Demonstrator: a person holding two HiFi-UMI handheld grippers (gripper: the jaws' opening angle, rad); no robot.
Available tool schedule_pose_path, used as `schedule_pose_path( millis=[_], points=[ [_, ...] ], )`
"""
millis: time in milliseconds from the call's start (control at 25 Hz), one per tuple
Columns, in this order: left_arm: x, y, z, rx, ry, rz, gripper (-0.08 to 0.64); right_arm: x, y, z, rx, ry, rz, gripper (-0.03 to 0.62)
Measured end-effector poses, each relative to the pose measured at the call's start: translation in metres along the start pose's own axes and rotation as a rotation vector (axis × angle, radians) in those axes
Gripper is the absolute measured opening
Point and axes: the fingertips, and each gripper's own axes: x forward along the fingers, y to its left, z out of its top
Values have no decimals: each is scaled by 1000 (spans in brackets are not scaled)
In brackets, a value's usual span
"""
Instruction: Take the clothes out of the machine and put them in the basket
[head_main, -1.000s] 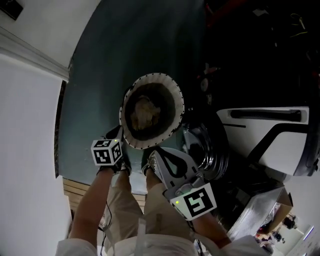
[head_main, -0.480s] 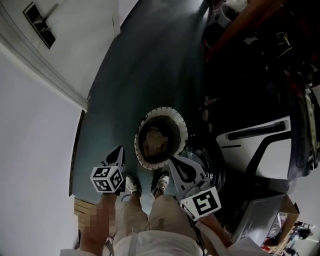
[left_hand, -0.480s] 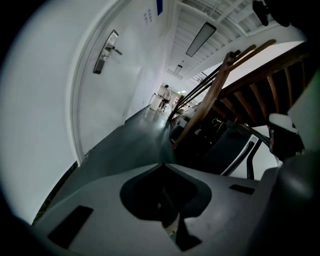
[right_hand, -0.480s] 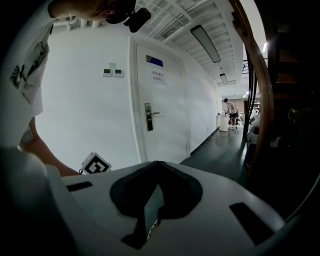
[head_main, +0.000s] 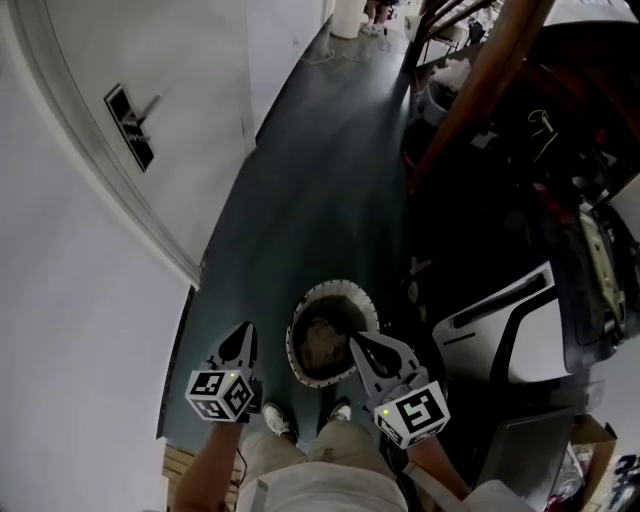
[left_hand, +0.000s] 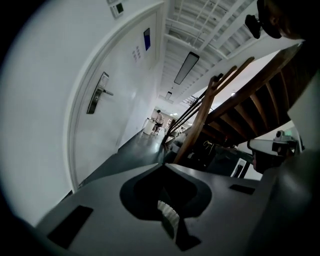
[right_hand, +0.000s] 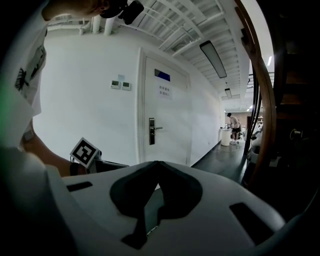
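Observation:
The round basket (head_main: 340, 288) with a white scalloped rim stands on the dark floor far below, with a crumpled beige garment (head_main: 322, 343) lying in it. My left gripper (head_main: 247, 328) hangs left of the basket, high above the floor, jaws shut and empty (left_hand: 164, 166). My right gripper (head_main: 355, 342) is over the basket's right rim, also well above it, tips together with nothing between them (right_hand: 156, 163). The white washing machine (head_main: 510, 310) stands to the right, its drum opening hidden in shadow. Both gripper views look level down the corridor.
A white wall with a door (right_hand: 165, 115) runs along the left. A wooden stair rail (head_main: 470, 90) and dark clutter fill the right side above the machine. My shoes (head_main: 278, 420) stand just before the basket. A person (right_hand: 233, 127) is far down the corridor.
Both grippers and the head camera have risen; the basket now looks smaller and lower in the picture, and more of the corridor shows. Both grippers stayed shut.

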Motion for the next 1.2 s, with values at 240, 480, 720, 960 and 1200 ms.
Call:
schedule_pose_path(
  millis=[240,480,720,960,1200],
  points=[
    [-32,-30,61,-4,-128,-20,14,-34,-13,39,-45,-62,-13,12],
    [-59,-55,100,16,-225,-14,14,-72,-34,61,-78,-113,-54,12],
    [-75,-87,130,14,-317,-40,14,-101,-55,64,-124,-116,-85,12],
    [-99,-111,161,3,-379,-44,14,-134,-75,62,-117,-121,-146,12],
    [-97,-122,168,11,-380,-42,14,-156,-95,59,-84,-125,-207,12]
  ],
)
